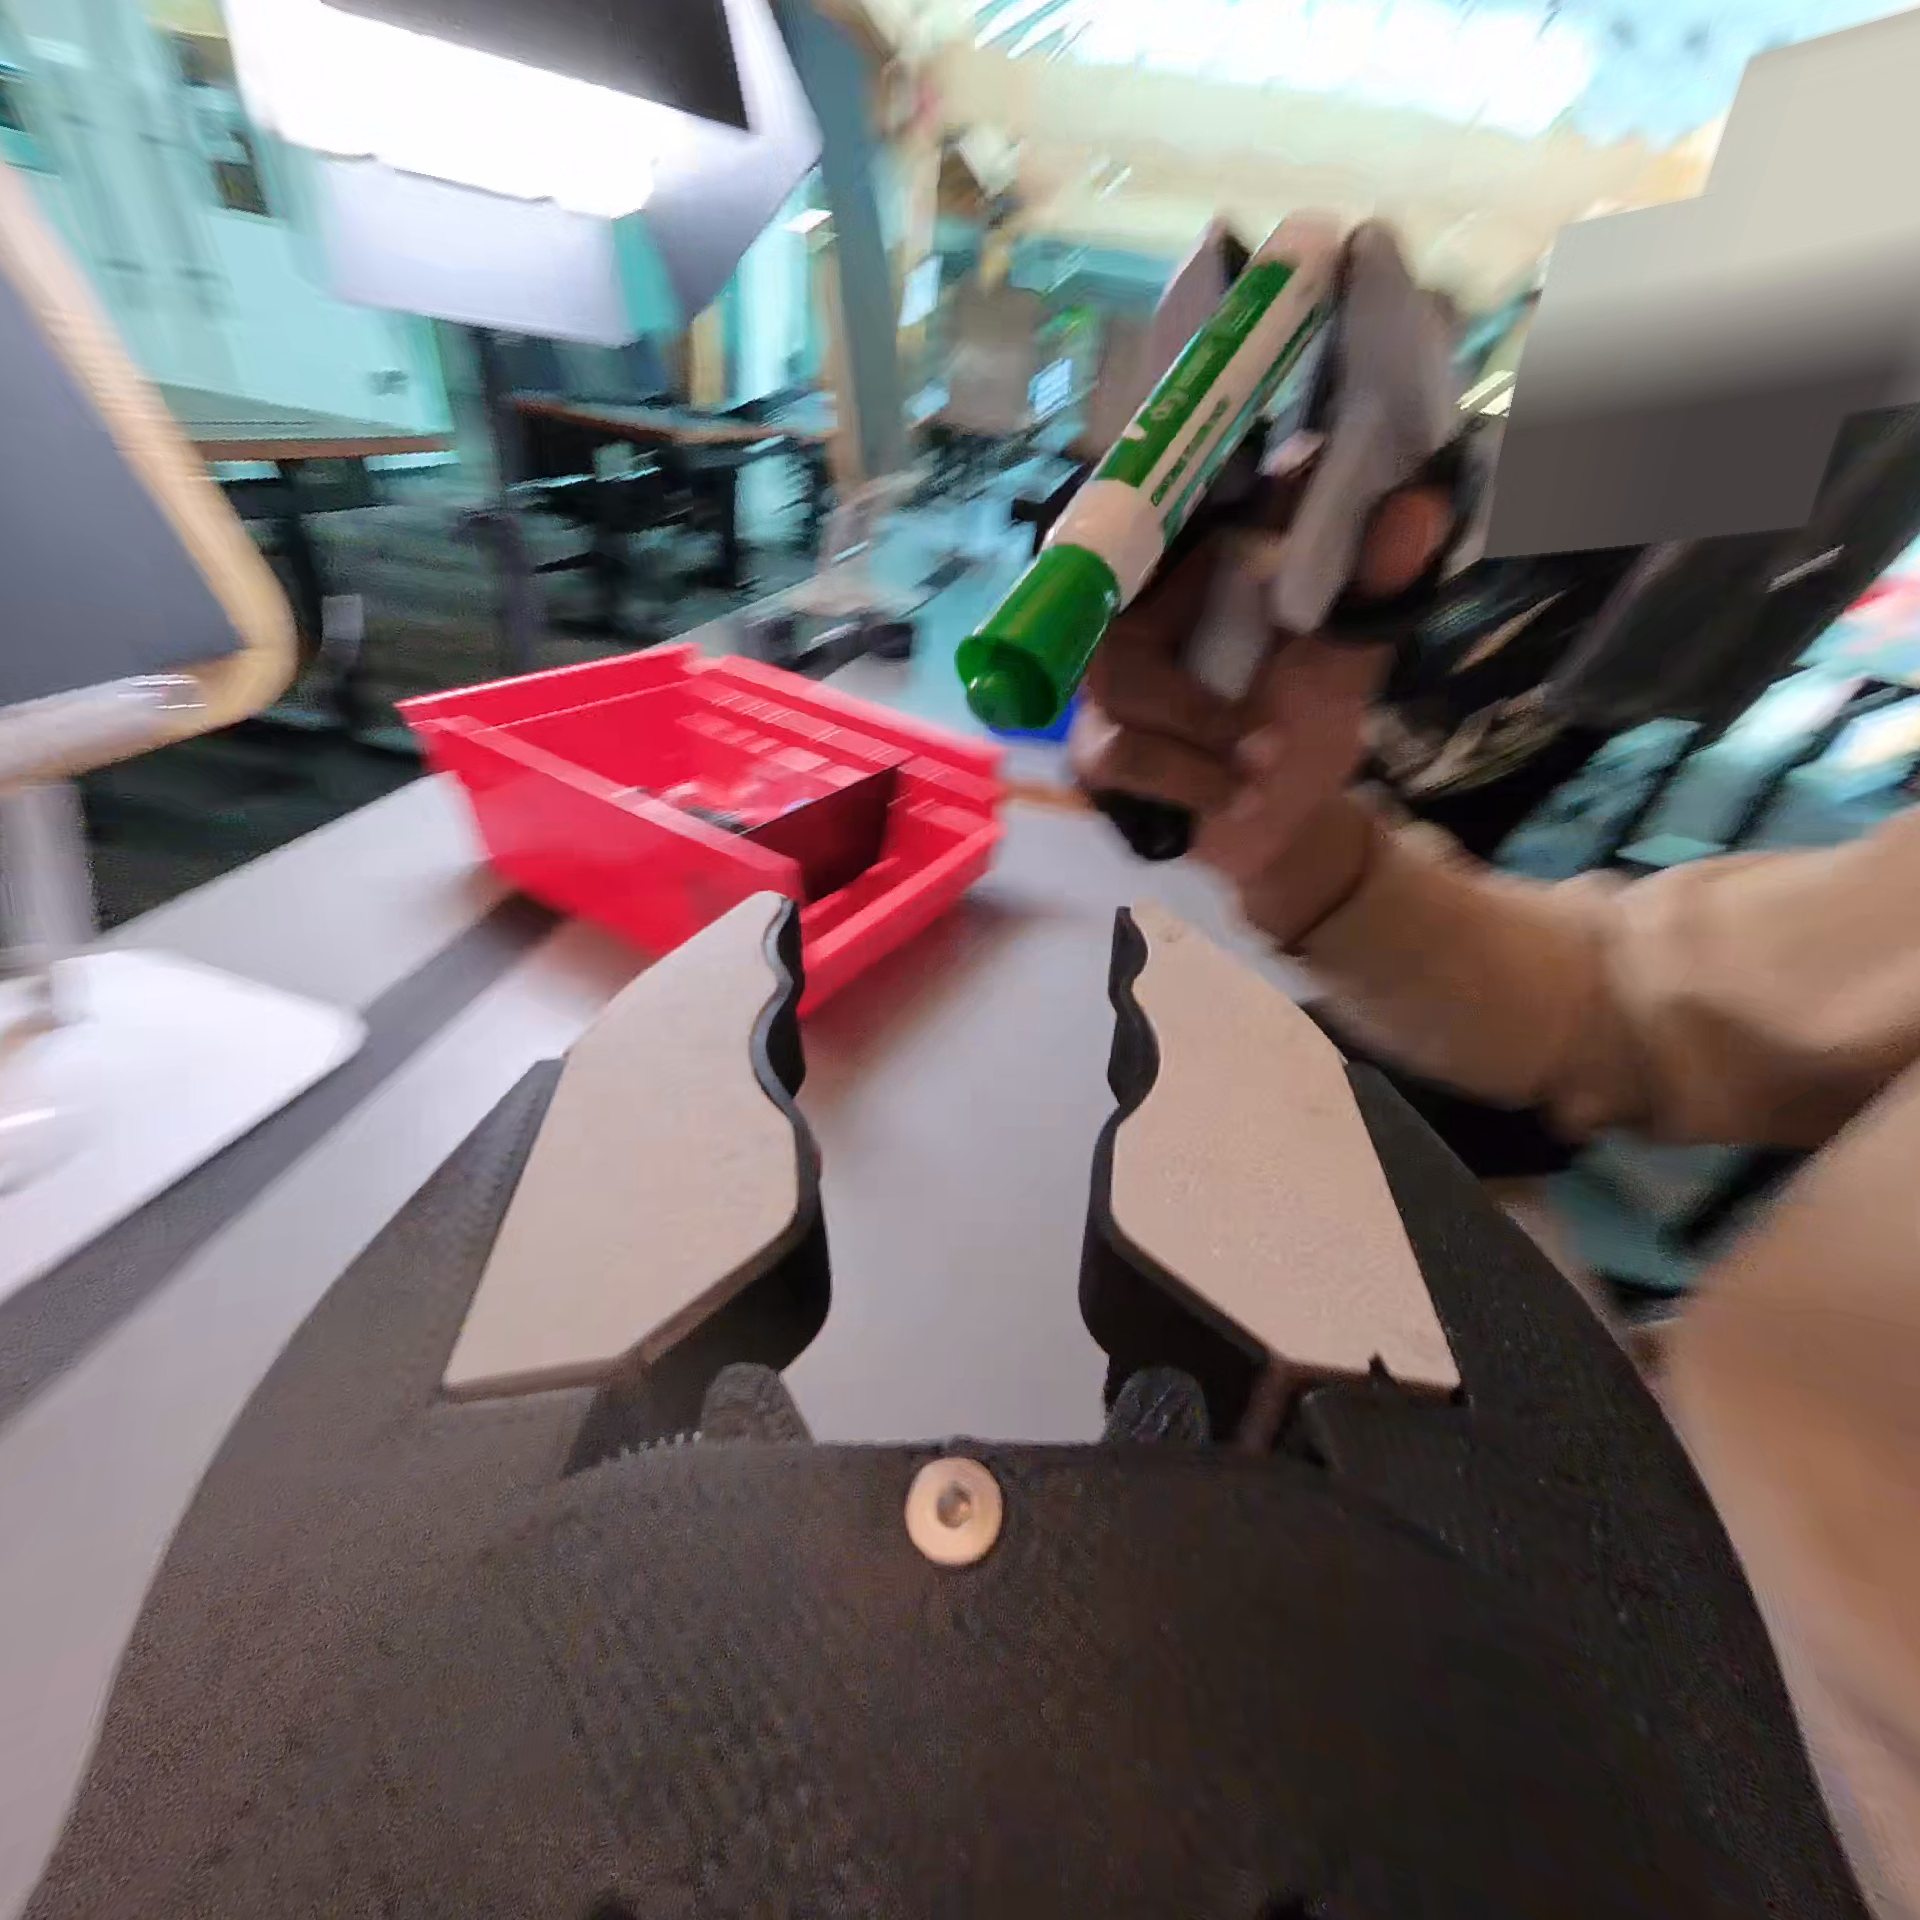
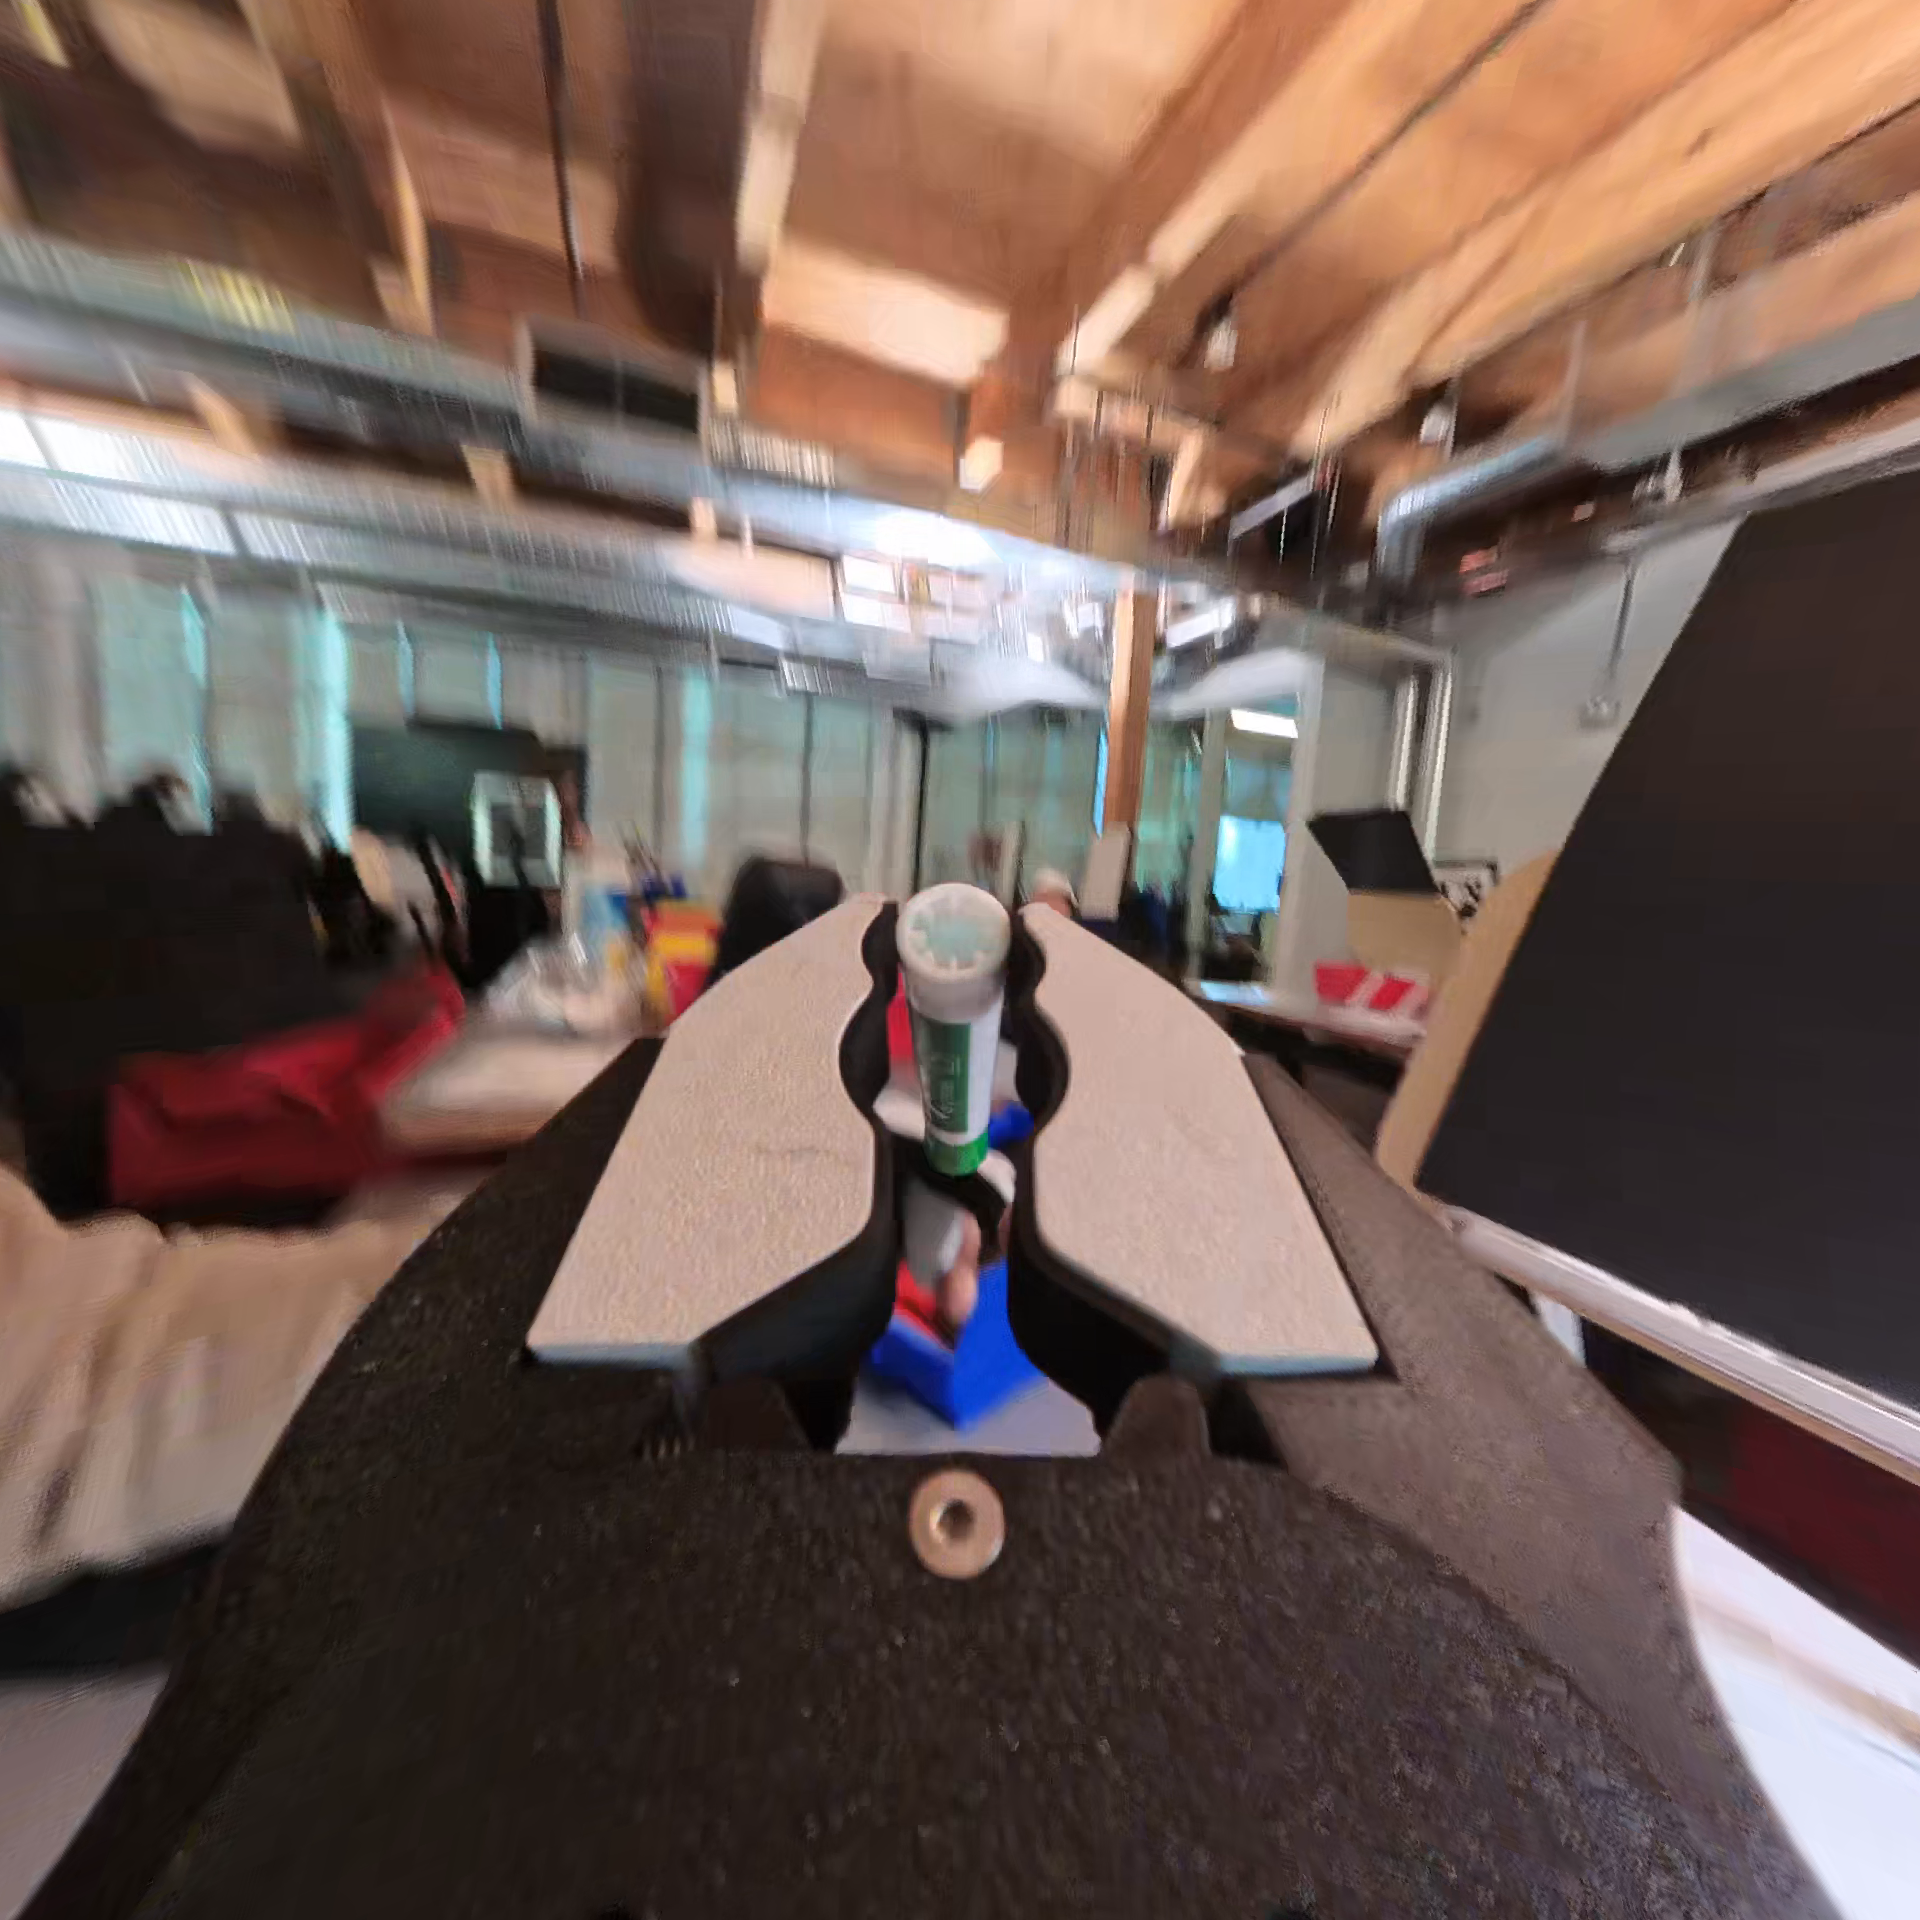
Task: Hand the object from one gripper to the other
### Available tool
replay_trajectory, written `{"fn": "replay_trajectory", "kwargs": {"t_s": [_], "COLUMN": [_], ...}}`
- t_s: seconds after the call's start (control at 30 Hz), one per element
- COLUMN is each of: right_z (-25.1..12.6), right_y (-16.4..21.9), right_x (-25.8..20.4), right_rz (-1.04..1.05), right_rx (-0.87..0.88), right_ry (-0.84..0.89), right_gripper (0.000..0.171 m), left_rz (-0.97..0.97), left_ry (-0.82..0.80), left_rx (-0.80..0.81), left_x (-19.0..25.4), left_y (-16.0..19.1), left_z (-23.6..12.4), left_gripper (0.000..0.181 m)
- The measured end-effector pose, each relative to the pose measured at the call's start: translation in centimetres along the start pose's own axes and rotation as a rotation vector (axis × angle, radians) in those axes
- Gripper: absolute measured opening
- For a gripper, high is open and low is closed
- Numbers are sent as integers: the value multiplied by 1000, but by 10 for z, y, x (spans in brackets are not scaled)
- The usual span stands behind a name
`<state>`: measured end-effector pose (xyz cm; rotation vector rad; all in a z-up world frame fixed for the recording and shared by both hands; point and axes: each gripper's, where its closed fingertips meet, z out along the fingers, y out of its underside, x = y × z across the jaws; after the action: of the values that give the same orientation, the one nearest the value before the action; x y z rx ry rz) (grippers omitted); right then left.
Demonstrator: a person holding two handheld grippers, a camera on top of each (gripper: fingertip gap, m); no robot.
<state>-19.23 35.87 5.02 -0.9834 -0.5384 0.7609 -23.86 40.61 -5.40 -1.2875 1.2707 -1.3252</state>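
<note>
A green and white marker (image 1: 1153, 468) with a green cap is held in the air at the upper right of the left wrist view, cap end pointing down left. My right gripper (image 1: 1309, 312) is shut on its upper part. In the right wrist view the marker (image 2: 951, 1039) stands between the tips of the right gripper (image 2: 951, 966), white end up. My left gripper (image 1: 956, 925) is open and empty, low over the grey table, below and left of the marker and apart from it.
A red bin (image 1: 644, 810) with a black box inside sits on the grey table (image 1: 935, 1195) just beyond my left gripper. A white monitor base (image 1: 135, 1049) stands at the left. A blue bin (image 2: 956, 1361) shows below the right gripper. A sleeved arm (image 1: 1558, 987) reaches in from the right.
</note>
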Motion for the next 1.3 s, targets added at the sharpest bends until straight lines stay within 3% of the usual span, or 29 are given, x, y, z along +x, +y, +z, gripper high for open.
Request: {"fn": "replay_trajectory", "kwargs": {"t_s": [0.13,0.2,0.27,0.3,0.4,0.53,0.63,0.73,0.87,0.9,1.0,1.07,1.2,1.3], "right_z": [-12,-11,-9,-7,0,4,1,-4,-3,-1,-1,0,3,0], "right_y": [-26,-22,-8,0,24,79,111,131,160,165,175,173,130,104], "right_x": [4,3,2,0,-4,-15,-20,-20,-36,-35,-41,-37,-29,-24], "right_rz": [225,298,343,354,392,253,46,-142,-149,-166,-140,-150,40,145], "right_rx": [195,222,204,188,101,-218,-449,-604,-701,-704,-710,-686,-467,-343], "right_ry": [-43,-63,-71,-83,-137,-199,-185,-161,-203,-190,-196,-167,-184,-209], "right_gripper": [20,20,20,20,20,21,20,31,44,43,21,20,19,19], "left_rz": [-136,-156,-154,-143,-132,-121,-107,-96,-92,-88,-89,-52,2,-40], "left_ry": [284,383,355,307,227,143,88,59,43,38,31,5,8,75], "left_rx": [225,356,446,462,429,308,152,63,-12,-27,-25,42,124,171], "left_x": [34,49,49,44,33,23,20,23,25,25,24,20,21,28], "left_y": [-28,-52,-69,-72,-75,-72,-58,-48,-32,-29,-24,-31,-42,-45], "left_z": [17,14,4,-1,-21,-38,-36,-29,-13,-10,-3,-6,-17,-15], "left_gripper": [60,48,20,20,19,19,19,18,18,18,19,19,37,37]}}
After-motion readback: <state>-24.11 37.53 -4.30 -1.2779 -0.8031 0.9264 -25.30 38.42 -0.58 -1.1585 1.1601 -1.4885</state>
